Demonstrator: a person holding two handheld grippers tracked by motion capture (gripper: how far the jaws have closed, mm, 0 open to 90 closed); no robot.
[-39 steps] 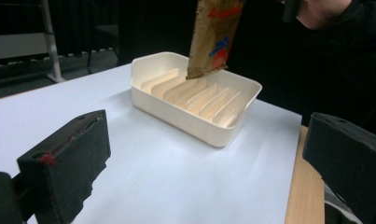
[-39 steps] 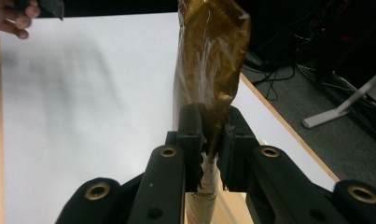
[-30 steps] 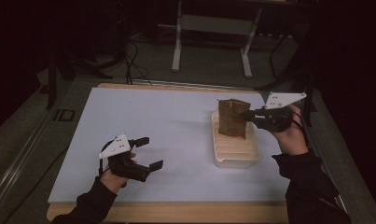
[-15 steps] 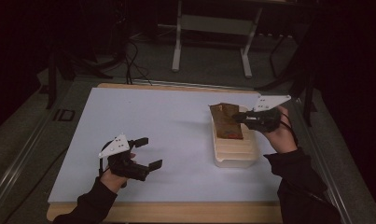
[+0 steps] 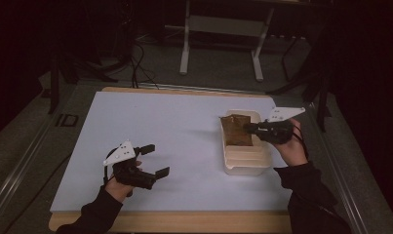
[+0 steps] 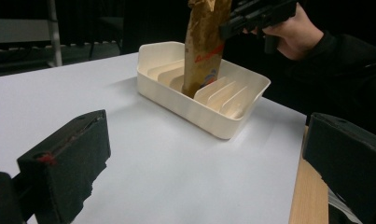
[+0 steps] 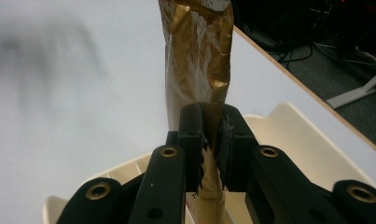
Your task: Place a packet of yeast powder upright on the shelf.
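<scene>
Dark floor, cables and a metal stand frame surround a white tabletop (image 5: 165, 141) edged in pale wood. On its right half stands a cream slotted tray (image 5: 246, 161), a rack with upright dividers, and the gold-brown foil packet (image 5: 237, 129) hangs upright with its lower end already down between two dividers at the tray's far end. The right gripper (image 5: 248, 128) has its jaws clamped on the packet's thin upper part, the foil pinched flat between the pads (image 7: 194, 135).

The packet is soft and crinkled, so I judge the main risk to be buckling: if the bottom edge catches on top of a divider instead of sliding into the slot, pushing down would fold it over. A tilted descent could also press sideways on a divider and shove or tip the light tray, which nothing is steadying. Letting go before the packet is seated could leave it leaning or flopping across the neighbouring slots.

Well apart, near the table's front left, the left gripper (image 5: 154, 159) rests with jaws spread and nothing between them.
</scene>
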